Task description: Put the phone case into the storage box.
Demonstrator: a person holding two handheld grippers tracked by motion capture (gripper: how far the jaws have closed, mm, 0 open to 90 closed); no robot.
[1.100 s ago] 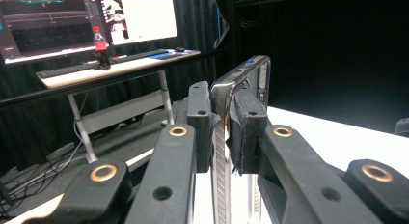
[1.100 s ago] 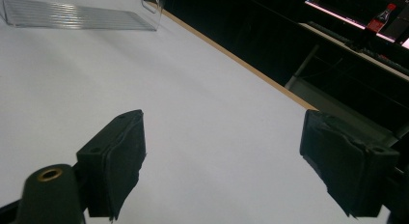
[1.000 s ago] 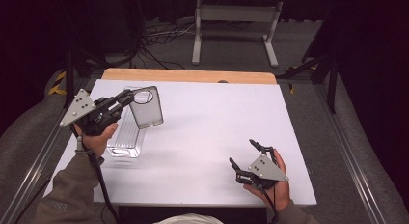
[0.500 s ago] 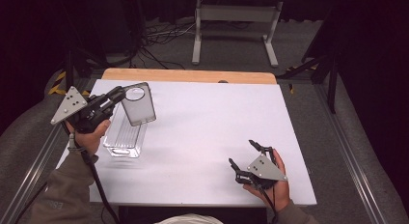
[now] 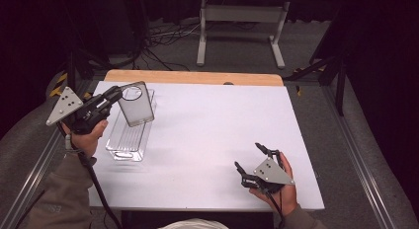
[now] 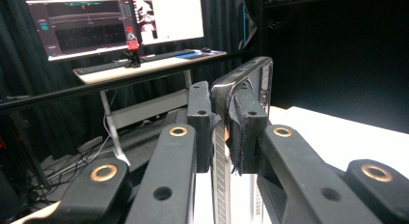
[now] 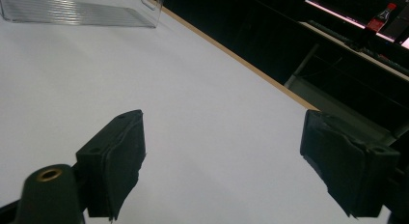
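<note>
My left gripper (image 5: 116, 94) is shut on the top edge of a clear flat lid (image 5: 136, 106) with a round hole, holding it tilted above the table's left side. In the left gripper view, the lid (image 6: 255, 69) stands edge-on, pinched between both pads (image 6: 199, 120). Below it lies a clear ribbed container (image 5: 127, 140), lengthwise on the white table (image 5: 212, 125). My right gripper (image 5: 248, 155) rests in a hand near the front right edge, open, with nothing between its jaws (image 7: 222, 156). The container (image 7: 72, 11) shows far off in the right gripper view.
A wooden strip (image 5: 192, 77) runs along the table's far edge, with a metal stand (image 5: 242, 21) and cables on the floor beyond. Monitors (image 6: 115, 21) and a cola bottle (image 6: 130, 39) sit on a desk behind. Metal rails flank the table.
My left gripper has drifted a little to the left with the lid, which now hangs more to the left over the container. The right gripper has not moved.
</note>
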